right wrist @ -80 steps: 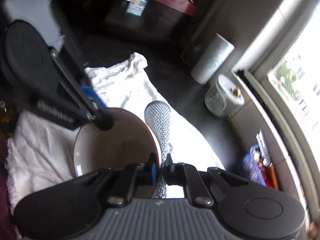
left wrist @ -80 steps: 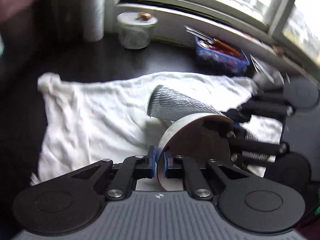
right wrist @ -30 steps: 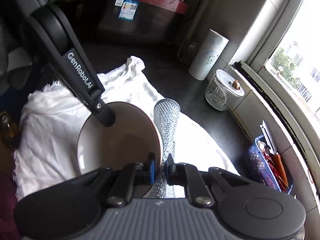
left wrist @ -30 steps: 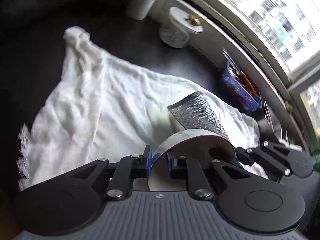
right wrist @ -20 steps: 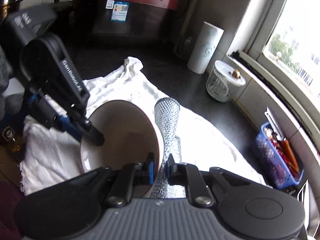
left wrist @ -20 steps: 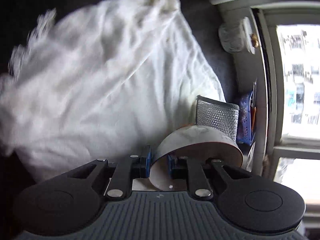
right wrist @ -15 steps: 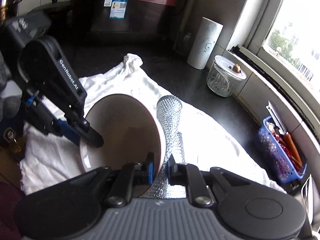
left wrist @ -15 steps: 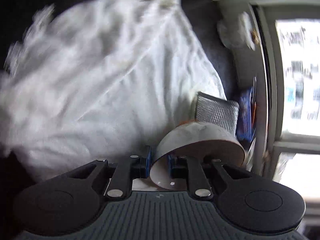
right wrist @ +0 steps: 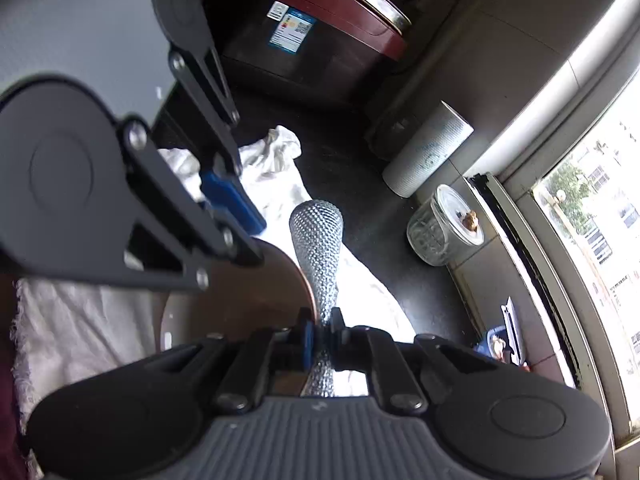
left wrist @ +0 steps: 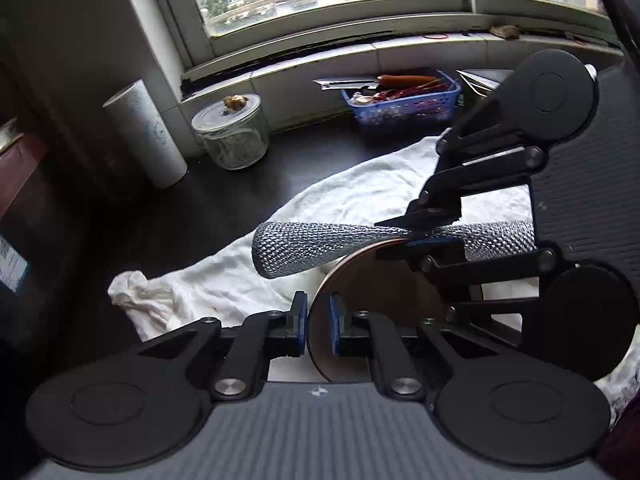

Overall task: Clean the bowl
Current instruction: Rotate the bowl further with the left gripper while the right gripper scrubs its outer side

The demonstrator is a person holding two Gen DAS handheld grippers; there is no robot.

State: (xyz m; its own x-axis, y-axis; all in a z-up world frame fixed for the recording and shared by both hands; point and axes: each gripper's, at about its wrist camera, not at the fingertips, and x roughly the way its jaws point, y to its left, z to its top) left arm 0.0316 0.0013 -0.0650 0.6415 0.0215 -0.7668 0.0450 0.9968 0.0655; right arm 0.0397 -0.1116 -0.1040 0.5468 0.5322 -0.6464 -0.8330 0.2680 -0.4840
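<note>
A brown bowl (left wrist: pixel 372 280) with a pale rim is held on edge above the white cloth (left wrist: pixel 352 196). My left gripper (left wrist: pixel 318 328) is shut on its rim. A silver mesh scrubbing cloth (left wrist: pixel 320 246) lies across the bowl's upper rim, pinched by my right gripper (left wrist: pixel 434 236), which reaches in from the right. In the right wrist view that right gripper (right wrist: pixel 320 334) is shut on the silver scrubber (right wrist: pixel 318 240), pressed against the bowl's (right wrist: pixel 248 296) rim. The left gripper (right wrist: pixel 236 200) grips the bowl from the upper left there.
On the dark counter stand a paper towel roll (left wrist: pixel 146 132), a lidded glass jar (left wrist: pixel 232 132) and a blue basket (left wrist: pixel 404 98) of utensils below the window sill. A dark red appliance (right wrist: pixel 312 28) sits at the back in the right wrist view.
The left gripper has swung round with the bowl, now facing the window. The scrubber has moved along the bowl's rim. Both grips are unchanged.
</note>
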